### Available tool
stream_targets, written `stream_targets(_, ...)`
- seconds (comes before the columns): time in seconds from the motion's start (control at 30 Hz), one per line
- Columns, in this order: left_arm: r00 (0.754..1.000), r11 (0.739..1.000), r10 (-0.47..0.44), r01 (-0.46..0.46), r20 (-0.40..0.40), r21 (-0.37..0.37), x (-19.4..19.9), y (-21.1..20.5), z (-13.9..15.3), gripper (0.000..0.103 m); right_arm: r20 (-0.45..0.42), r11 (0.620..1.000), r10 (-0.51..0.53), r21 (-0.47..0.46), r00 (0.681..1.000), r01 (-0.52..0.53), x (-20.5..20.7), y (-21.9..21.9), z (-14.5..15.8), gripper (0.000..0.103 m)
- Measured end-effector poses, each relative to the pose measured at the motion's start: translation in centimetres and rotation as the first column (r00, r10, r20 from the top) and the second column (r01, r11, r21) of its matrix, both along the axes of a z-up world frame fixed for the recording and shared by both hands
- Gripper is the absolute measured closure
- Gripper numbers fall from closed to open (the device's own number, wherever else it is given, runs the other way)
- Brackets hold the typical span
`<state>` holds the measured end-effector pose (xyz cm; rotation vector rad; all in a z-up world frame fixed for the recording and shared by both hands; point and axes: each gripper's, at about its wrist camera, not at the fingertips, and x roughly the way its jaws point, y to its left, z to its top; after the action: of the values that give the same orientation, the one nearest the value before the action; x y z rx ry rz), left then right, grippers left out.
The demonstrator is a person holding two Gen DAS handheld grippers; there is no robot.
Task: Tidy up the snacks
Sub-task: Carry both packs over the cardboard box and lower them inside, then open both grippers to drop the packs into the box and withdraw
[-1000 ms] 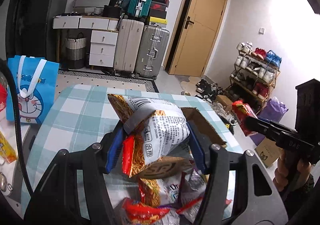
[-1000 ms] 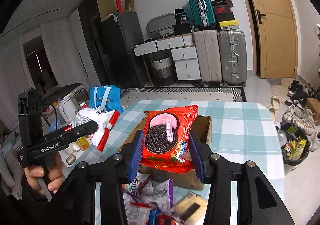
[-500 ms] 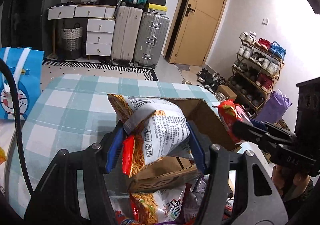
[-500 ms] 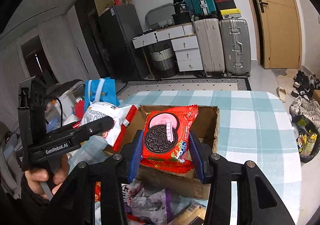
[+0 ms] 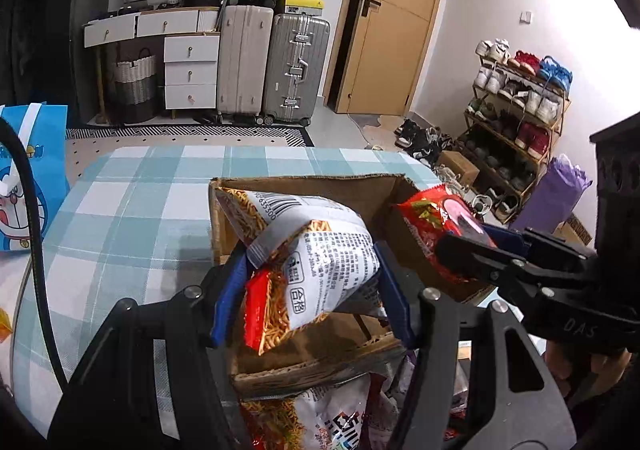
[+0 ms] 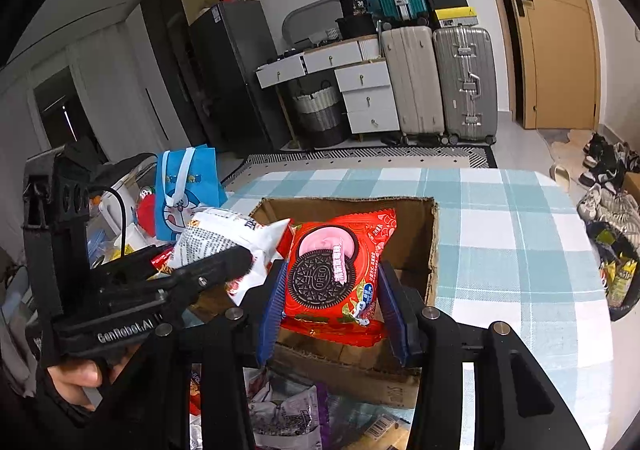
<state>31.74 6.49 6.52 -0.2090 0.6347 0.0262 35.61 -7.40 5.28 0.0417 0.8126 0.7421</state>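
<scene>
A: Above the open cardboard box [image 5: 304, 186], left gripper [image 5: 308, 290]: status?

B: Clamped on a white-and-red noodle snack bag [image 5: 312, 250], blue pads pressed to both sides. Bag tilted, barcode end up, hanging over the box's left half.

A: Right gripper [image 6: 332, 298]?

B: Closed on a red Oreo packet [image 6: 340, 270], held upright between the blue pads, over the box's near wall. Seen from the left wrist view as well, at the box's right edge.

A: Box position?

B: Resting on the blue-and-white checked tablecloth [image 6: 500, 234], flaps up. Contents not readable from either view; interior mostly blocked by the two held packs.

A: Remaining snacks?

B: Loose packets [image 6: 288, 410] piled on the cloth just in front of the box, below both grippers; more noodle bags [image 5: 320, 418] visible under the left one.

A: Surroundings?

B: Blue cartoon tote bag [image 6: 188, 190] beside the table's left edge. Suitcases [image 5: 276, 66] and white drawers [image 5: 192, 70] against the far wall, shoe rack [image 5: 516, 106] to the right.
</scene>
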Motion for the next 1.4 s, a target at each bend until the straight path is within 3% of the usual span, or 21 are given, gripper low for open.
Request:
stream_targets(0.4,0.999,0.999,-0.009,0.011,-0.049,0.037,2.4,-1.4,-2.1,0.045,-0.008,1.000,0.010,-0.026,1.000,-0.010,1.1,0.1,-1.6,0.058)
stream_targets(0.6,0.997,1.000,-0.010,0.011,-0.071,0.024,2.6,-1.4,-2.0,0.041,-0.016,1.000,0.014,0.017,1.000,-0.014,1.0,-0.3,-1.4,0.056)
stream_targets(0.63,0.997,1.000,-0.012,0.014,-0.070,0.024,2.4,-1.4,-1.9,0.039,-0.006,1.000,0.014,0.025,1.000,-0.013,0.8,-0.5,-1.1,0.053)
stream_targets(0.7,0.998,1.000,-0.010,0.012,-0.061,0.026,1.7,-1.2,-1.4,0.022,0.008,0.999,0.008,0.031,1.000,-0.008,0.4,-0.8,-0.6,0.050)
stream_targets(0.77,0.999,0.999,0.007,-0.006,-0.039,0.041,0.6,-1.1,-0.9,0.016,0.023,1.000,-0.001,0.014,1.000,0.000,-0.1,-1.2,0.0,0.049)
stream_targets(0.8,0.999,0.999,0.013,-0.011,-0.035,0.046,0.1,-1.0,-0.6,0.011,0.030,1.000,-0.009,0.007,1.000,0.009,-0.5,-1.6,0.3,0.044)
stream_targets(0.87,0.999,0.999,0.020,-0.019,-0.030,0.049,-1.1,-0.9,-0.1,0.001,0.026,1.000,-0.021,0.007,0.999,0.021,-1.1,-2.3,0.7,0.018)
stream_targets(0.9,1.000,0.999,0.022,-0.021,-0.021,0.046,-1.8,-0.6,0.1,0.001,0.024,1.000,-0.028,0.011,0.999,0.028,-1.5,-2.7,0.9,0.001)
stream_targets(1.17,0.999,0.998,0.043,-0.042,-0.028,0.041,-7.9,1.0,0.6,0.001,0.031,0.996,-0.062,-0.054,0.998,0.064,-5.6,-4.7,1.3,0.000)
stream_targets(1.4,0.997,0.998,0.054,-0.052,-0.047,0.040,-12.4,1.7,0.3,0.001,-0.008,0.991,-0.128,-0.038,0.992,0.127,-8.4,-6.8,1.6,0.000)
